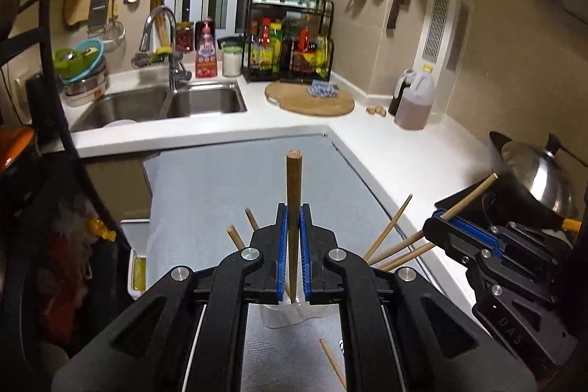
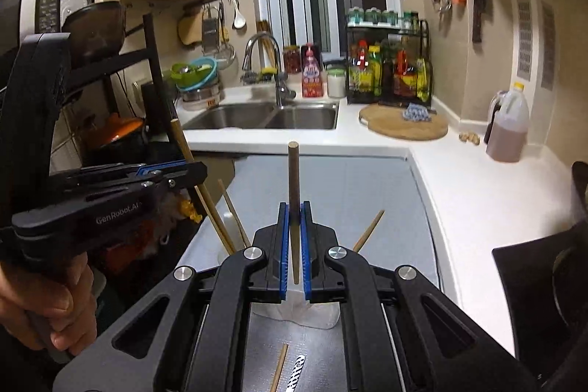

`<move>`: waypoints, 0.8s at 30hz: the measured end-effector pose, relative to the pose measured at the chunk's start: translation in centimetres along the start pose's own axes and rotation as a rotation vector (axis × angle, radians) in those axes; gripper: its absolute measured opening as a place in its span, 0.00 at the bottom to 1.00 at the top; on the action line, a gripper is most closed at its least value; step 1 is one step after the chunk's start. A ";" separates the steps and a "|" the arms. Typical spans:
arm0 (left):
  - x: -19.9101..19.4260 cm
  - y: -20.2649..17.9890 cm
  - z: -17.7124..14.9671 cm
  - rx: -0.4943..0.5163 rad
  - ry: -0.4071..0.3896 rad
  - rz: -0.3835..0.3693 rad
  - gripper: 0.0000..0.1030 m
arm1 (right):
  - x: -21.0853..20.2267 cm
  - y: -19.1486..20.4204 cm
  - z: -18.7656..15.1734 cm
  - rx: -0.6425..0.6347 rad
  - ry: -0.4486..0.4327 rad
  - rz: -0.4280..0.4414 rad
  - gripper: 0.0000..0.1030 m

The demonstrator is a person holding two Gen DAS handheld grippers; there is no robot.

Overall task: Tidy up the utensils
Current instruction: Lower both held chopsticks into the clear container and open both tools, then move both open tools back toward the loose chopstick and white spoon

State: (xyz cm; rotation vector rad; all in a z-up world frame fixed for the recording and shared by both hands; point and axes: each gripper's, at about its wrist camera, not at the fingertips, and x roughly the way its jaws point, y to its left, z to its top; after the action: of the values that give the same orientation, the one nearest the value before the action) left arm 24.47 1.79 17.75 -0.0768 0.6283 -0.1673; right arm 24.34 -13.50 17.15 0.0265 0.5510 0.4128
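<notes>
I look into a small kitchen with a white bench [image 1: 386,149] running in an L, a steel double sink [image 1: 161,103] under the window and a grey mat [image 1: 220,186] on the lower surface in front of me. On that mat stands a pale, see-through holder [image 2: 294,313], only partly visible behind the jaws, and several chopsticks [image 1: 389,226] already lean out of it in different directions.

My left hand-held gripper [image 1: 293,252] is closed on one brown chopstick [image 1: 293,193], which stands upright between the blue pads. My right hand-held gripper [image 2: 294,248] is closed in the same way on a second chopstick [image 2: 293,171], also upright. Both are held above the holder, not yet inside it as far as I can tell.

So I judge the task is well advanced: a group of chopsticks is in the holder, and two more are in my grip. What is left is at least one loose chopstick [image 2: 278,370] lying flat on the mat near the holder. Whether other utensils wait outside the views, I cannot say.
</notes>
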 end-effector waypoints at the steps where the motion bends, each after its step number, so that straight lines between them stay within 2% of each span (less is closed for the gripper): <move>1: 0.6 0.1 -0.2 0.001 0.012 0.000 0.07 | 0.6 -0.1 -0.3 0.002 0.015 0.002 0.06; 5: 2.6 0.6 -1.1 -0.008 0.054 0.005 0.06 | 2.3 -0.4 -1.3 0.016 0.062 0.011 0.06; 8: 3.1 0.4 -1.4 -0.008 0.084 0.003 0.08 | 2.9 -0.4 -1.7 0.011 0.093 -0.005 0.11; 10: 2.4 0.4 -1.3 -0.009 0.070 0.016 0.20 | 2.7 -0.7 -1.6 0.018 0.097 -0.028 0.36; 11: 1.5 0.5 -1.2 -0.010 0.048 0.013 0.30 | 2.2 -0.9 -1.5 0.024 0.090 -0.040 0.39; 17: -3.6 -0.2 -1.1 -0.013 -0.041 0.023 0.32 | -2.3 -0.9 -1.2 0.006 0.019 -0.078 0.39; 20: -6.4 -0.9 -2.3 0.001 -0.084 0.037 0.33 | -4.9 -0.5 -1.5 0.001 -0.026 -0.086 0.39; 24: -9.7 -1.2 -5.5 -0.007 -0.114 0.051 0.33 | -9.2 0.4 -3.8 0.010 -0.084 -0.086 0.39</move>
State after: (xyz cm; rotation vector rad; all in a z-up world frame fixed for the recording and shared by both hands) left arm 13.38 2.23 19.07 -0.0761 0.5162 -0.1109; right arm 15.19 -17.04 18.57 0.0298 0.4696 0.3238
